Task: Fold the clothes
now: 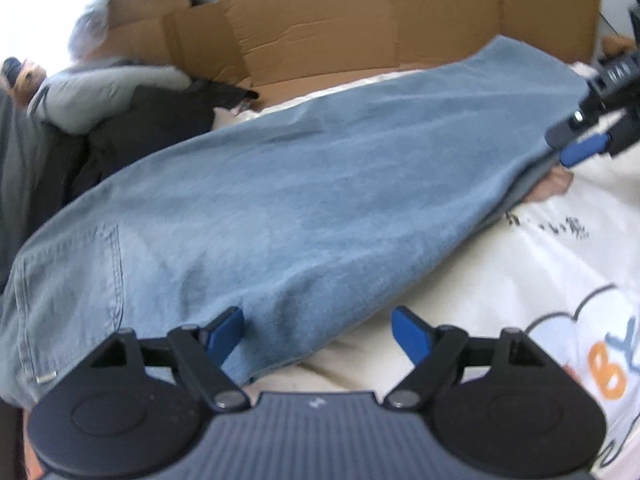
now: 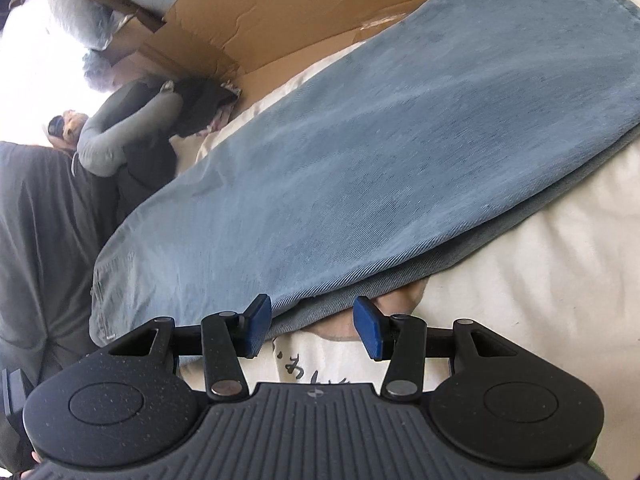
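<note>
Left wrist view: pair of light blue denim jeans (image 1: 288,200) folded lengthwise on cream printed bedsheet (image 1: 540,272), long axis 8 to 2 o'clock, waistband and pocket at 8, leg ends at 2. Left gripper (image 1: 318,336) wide apart, jeans edge between pads, no pinch. Right gripper (image 1: 576,140) at 3 o'clock by leg end, blurred, can't tell. Flattened brown cardboard box (image 1: 360,20) at 12, nothing seen in it. Right wrist view: jeans (image 2: 380,152) run 7 to 1 o'clock on bedsheet (image 2: 540,280); right gripper (image 2: 314,326) half open, lower hem layer between pads, not pinched. Cardboard (image 2: 280,12) at 12.
</note>
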